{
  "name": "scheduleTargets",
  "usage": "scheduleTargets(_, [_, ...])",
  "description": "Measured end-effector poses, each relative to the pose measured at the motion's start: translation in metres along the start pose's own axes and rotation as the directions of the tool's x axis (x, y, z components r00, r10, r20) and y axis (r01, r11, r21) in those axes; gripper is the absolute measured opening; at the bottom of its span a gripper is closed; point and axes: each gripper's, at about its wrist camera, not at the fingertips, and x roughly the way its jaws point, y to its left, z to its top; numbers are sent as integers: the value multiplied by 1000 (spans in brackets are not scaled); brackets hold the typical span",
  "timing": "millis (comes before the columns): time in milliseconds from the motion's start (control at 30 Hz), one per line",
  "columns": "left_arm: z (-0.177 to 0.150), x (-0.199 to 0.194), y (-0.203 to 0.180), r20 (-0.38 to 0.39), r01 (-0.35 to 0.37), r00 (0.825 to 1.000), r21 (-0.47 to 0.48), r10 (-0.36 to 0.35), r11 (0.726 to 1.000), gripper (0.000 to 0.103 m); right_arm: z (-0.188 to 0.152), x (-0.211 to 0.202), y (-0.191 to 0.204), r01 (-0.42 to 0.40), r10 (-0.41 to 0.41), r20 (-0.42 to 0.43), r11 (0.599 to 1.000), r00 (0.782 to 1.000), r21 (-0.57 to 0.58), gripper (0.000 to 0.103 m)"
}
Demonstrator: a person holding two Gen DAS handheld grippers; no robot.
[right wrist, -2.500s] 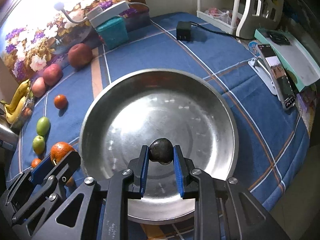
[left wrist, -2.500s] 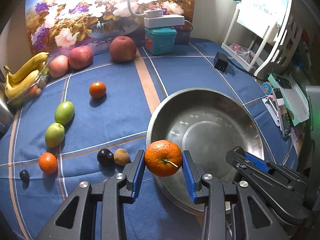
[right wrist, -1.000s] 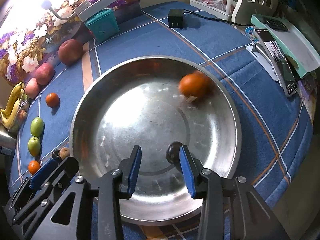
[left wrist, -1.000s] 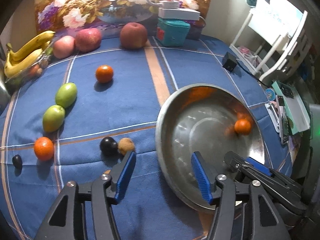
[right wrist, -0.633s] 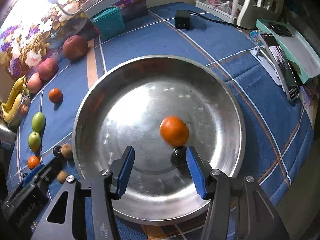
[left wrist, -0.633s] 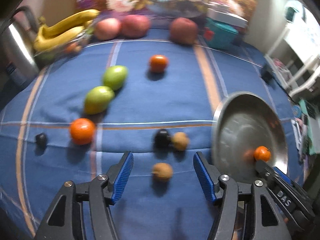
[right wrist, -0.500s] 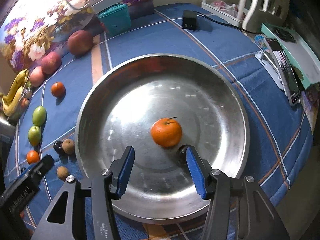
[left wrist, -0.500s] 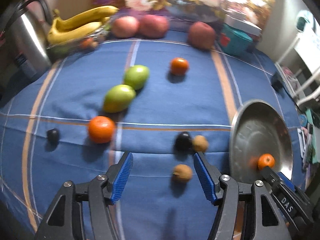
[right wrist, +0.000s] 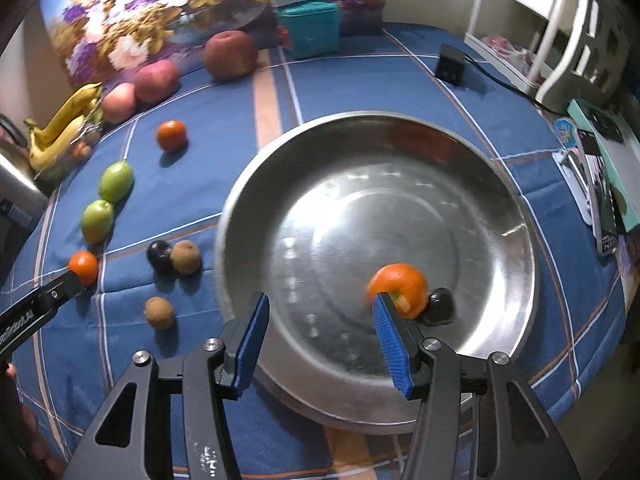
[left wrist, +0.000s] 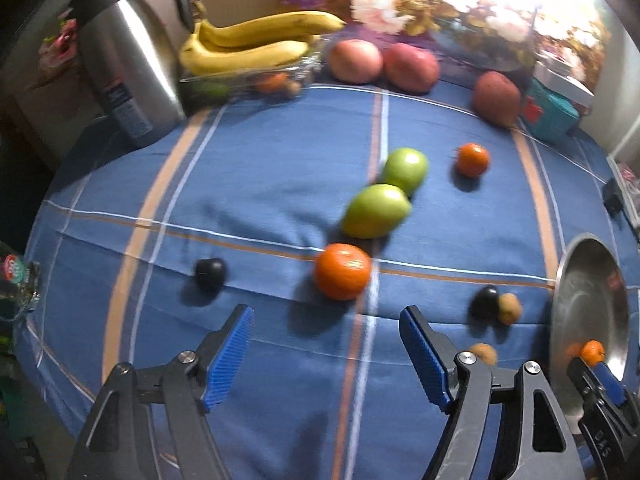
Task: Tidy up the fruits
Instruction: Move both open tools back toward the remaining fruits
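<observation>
My left gripper (left wrist: 325,326) hangs over the blue cloth with its jaws opening and nothing between them. An orange (left wrist: 343,271) lies just ahead of it, with two green apples (left wrist: 376,211) beyond, a dark plum (left wrist: 210,274) to the left, and another plum and kiwis (left wrist: 509,308) to the right. My right gripper (right wrist: 320,314) stands open and empty over the near part of the steel bowl (right wrist: 228,216). In the bowl an orange (right wrist: 398,290) rests against a dark plum (right wrist: 440,306), just beyond the right finger.
A steel kettle (left wrist: 124,60), bananas in a glass dish (left wrist: 248,48) and red apples (left wrist: 356,60) line the back. A teal box (right wrist: 308,28), a black adapter (right wrist: 450,68) and a phone with booklets (right wrist: 604,200) sit behind and right of the bowl.
My left gripper swung left from the bowl to the loose fruit, and its jaws widened. The right gripper opened wider and slid left. The orange rolled across the bowl to the plum.
</observation>
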Motion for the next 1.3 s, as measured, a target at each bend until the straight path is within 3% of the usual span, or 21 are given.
scheduleTargets(167, [1, -3, 15, 19, -4, 1000, -31, 5, 1000, 89, -2, -2, 11, -6, 6, 10, 999, 1000, -34, 56])
scheduleTargets(300, [1, -6, 20, 39, -17, 999, -36, 18, 999, 102, -4, -2, 17, -5, 6, 17, 999, 1000, -54, 73])
scheduleTargets(433, [1, -7, 21, 54, -6, 998, -35, 8, 999, 103, -6, -2, 20, -19, 21, 34, 997, 999, -68, 89])
scheduleTargets(567, [2, -7, 25, 55, 1, 998, -48, 2, 999, 103, -6, -3, 21, -9, 13, 60, 997, 998, -75, 90])
scheduleTargets(633, [3, -6, 28, 55, 16, 998, -57, -13, 998, 103, -6, -4, 21, -22, 26, 71, 997, 997, -69, 99])
scheduleTargets(833, [7, -9, 26, 69, 50, 997, -53, -46, 997, 103, -2, -12, 23, -68, 72, 106, 997, 992, -45, 99])
scheduleTargets(1067, [13, -11, 21, 101, -2, 995, -38, 6, 999, 103, 4, -24, 18, -78, 77, 144, 997, 987, 4, 99])
scheduleTargets(1167, [14, -11, 20, 108, -62, 992, -34, 66, 997, 103, 5, -26, 19, -95, 92, 150, 995, 984, 10, 99])
scheduleTargets(1300, [16, -10, 22, 103, -105, 989, -40, 109, 994, 103, 4, -23, 31, -64, 67, 137, 998, 988, -22, 99])
